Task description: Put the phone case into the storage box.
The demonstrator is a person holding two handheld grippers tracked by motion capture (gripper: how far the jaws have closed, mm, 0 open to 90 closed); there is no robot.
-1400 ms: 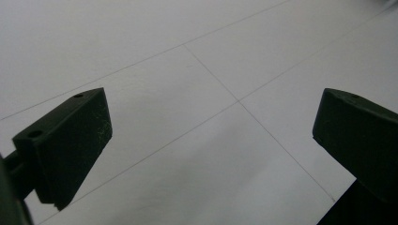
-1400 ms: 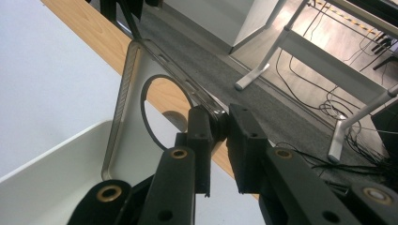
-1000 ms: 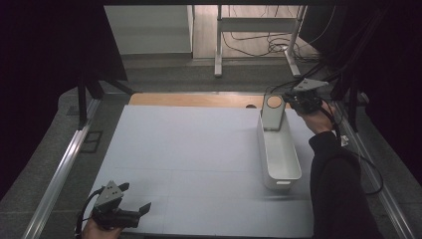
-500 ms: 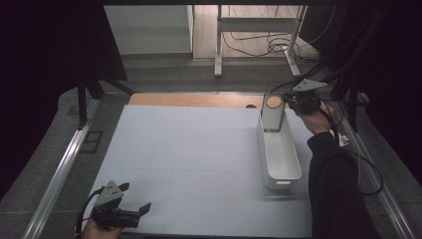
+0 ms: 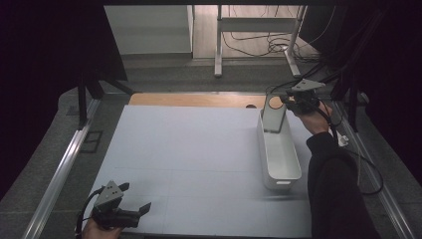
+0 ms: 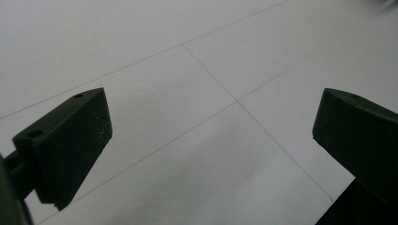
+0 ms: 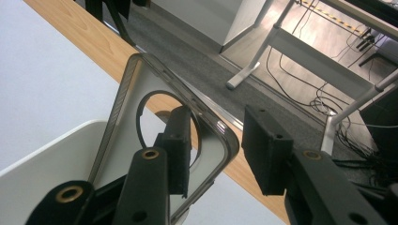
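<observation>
the right tongs [image 5: 287,103] are hovering at the far end of the white plastic bin [image 5: 278,159], at the far right of the tabletop [image 5: 189,149], and their jaws have just been opening: in the right gripper view a clear phone case [image 7: 159,140] with a round ring on its back is standing between them, one jaw behind the case and the other off to the side with a gap showing, so the pads are no longer pressing on it and the grip looks released. the phone case [image 5: 273,113] is standing nearly upright on its short edge inside the far end of the bin, leaning slightly, its long axis running up out of the bin while the bin's own long axis is running from near to far along the tabletop's right side. the case is lying directly between the right tongs' jaws, so the coming move probably turns on drawing those jaws back and away without knocking the case over. the left tongs [image 5: 130,206] are resting wide apart and empty at the near left corner, well apart from the bin, so the right hand is by far the nearer one.
</observation>
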